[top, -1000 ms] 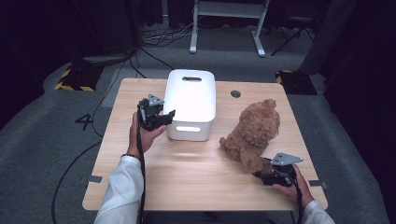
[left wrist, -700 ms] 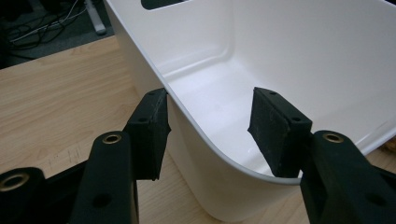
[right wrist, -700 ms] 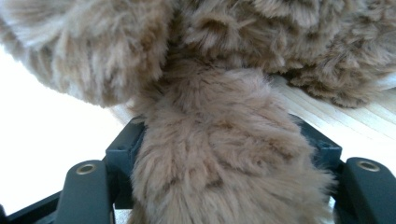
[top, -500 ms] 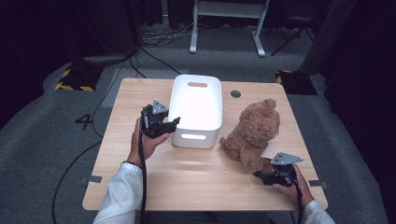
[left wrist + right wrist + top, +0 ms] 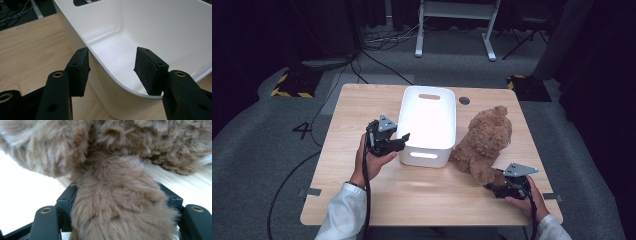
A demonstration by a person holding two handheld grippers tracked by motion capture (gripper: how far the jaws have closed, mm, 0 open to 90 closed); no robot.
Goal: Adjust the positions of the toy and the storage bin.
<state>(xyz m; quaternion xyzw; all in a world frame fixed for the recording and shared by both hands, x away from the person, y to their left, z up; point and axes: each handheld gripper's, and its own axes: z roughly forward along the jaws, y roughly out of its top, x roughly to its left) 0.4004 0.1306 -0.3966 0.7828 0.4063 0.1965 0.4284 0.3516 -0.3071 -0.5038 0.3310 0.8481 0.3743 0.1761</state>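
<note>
A: How many things sit on the tabletop (image 5: 362, 100)?

B: Two. One white plastic bin (image 5: 428, 122) with a handle slot at each end, and one brown teddy bear (image 5: 484, 142). The bear sits just beside the bin, on its right, touching or nearly touching its wall.

A: And the claws?

B: Two as well, one in each hand. The left claw (image 5: 401, 141) is at the bin's near left corner. In the left gripper view its jaws stand apart and straddle the bin's rim (image 5: 110, 75), one pad outside the wall and one inside; the outer pad is against the wall, while the inner one stands off it.

A: The right one?

B: The right claw (image 5: 494, 187) is low on the tabletop, at the bear's near side, farther from the bin than the bear's body. In the right gripper view a furry leg (image 5: 120, 205) lies between its jaws, which are clamped on it.

A: Anything in the bin?

B: Its inside looks bare white.
</note>
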